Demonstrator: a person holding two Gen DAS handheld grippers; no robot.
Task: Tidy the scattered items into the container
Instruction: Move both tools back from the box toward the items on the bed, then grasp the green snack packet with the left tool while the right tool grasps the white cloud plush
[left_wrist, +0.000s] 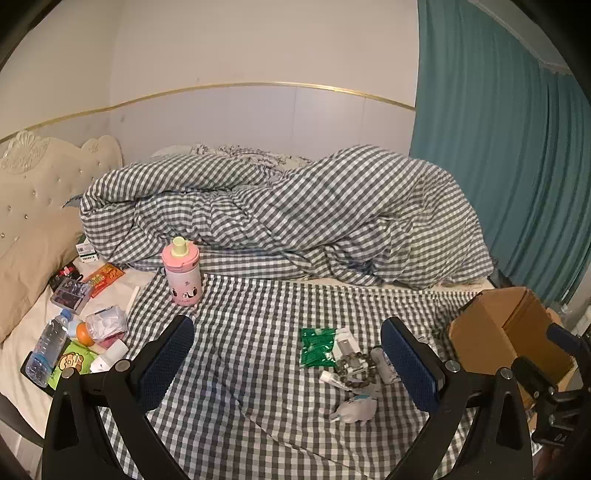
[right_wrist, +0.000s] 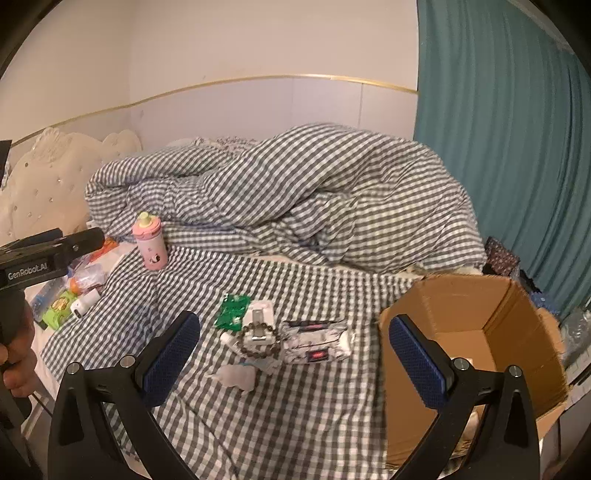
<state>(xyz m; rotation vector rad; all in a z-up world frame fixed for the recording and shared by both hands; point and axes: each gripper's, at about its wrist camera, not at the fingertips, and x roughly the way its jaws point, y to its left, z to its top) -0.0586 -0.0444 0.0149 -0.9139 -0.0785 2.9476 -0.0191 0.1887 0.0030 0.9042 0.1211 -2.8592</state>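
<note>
Both grippers hover above the bed with their fingers spread wide and nothing between them: the left gripper (left_wrist: 288, 354) and the right gripper (right_wrist: 295, 350) each show blue, dimpled rubber pads on black plastic arms. The cardboard box (right_wrist: 498, 314), plain brown corrugated board with its flaps up, stands open at 3 o'clock on the bed's edge. Near the middle of the gingham sheet (right_wrist: 295, 424) lies a small heap: a glossy green packet (right_wrist: 232, 310), a bracelet of dull round beads (right_wrist: 258, 338), a soft marbled pouch (right_wrist: 317, 341) with red labels, and a rounded pale plush toy (left_wrist: 356, 408) just below them. A pink plastic bottle (left_wrist: 181, 273) with a yellow cap stands upright at 11 o'clock. Further clutter, including a clear water bottle (left_wrist: 46, 347), lies at 9 o'clock beside a tufted cream headboard (left_wrist: 40, 184). A rumpled checked duvet (left_wrist: 295, 214) fills the far side, and pleated teal curtains (left_wrist: 517, 147) hang at 2 o'clock.
</note>
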